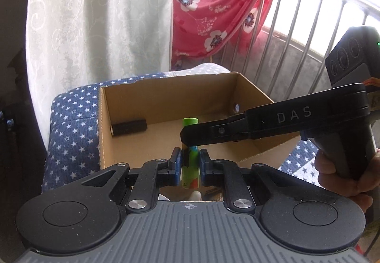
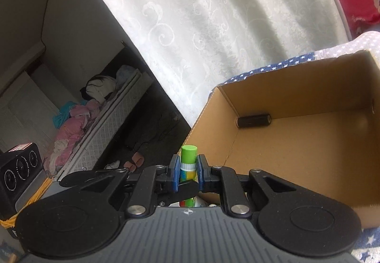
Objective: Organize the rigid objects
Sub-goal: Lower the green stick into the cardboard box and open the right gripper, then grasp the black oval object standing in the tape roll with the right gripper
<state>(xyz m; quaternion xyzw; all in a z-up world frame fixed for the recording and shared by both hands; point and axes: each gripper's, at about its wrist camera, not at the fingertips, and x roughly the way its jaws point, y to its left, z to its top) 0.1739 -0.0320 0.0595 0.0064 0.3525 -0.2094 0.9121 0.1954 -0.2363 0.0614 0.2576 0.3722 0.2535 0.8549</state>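
A green-capped glue stick with a coloured label [image 1: 190,163] stands upright between the blue pads of my left gripper [image 1: 190,160], which is shut on its lower body. My right gripper [image 2: 187,169] is shut on the same glue stick [image 2: 188,158] near its cap; in the left wrist view its black finger [image 1: 213,131] crosses in front of the stick from the right. Both hold the stick at the near side of an open cardboard box [image 1: 166,96]. A black cylinder [image 1: 129,127] lies in the box's far left corner, also seen in the right wrist view [image 2: 254,121].
The box [image 2: 296,144] sits on a blue star-patterned cushion [image 1: 71,125]. A white curtain [image 1: 95,13], a red floral cloth [image 1: 213,6] and a metal railing [image 1: 296,32] stand behind. A floor with bedding and slippers [image 2: 135,160] lies to the left.
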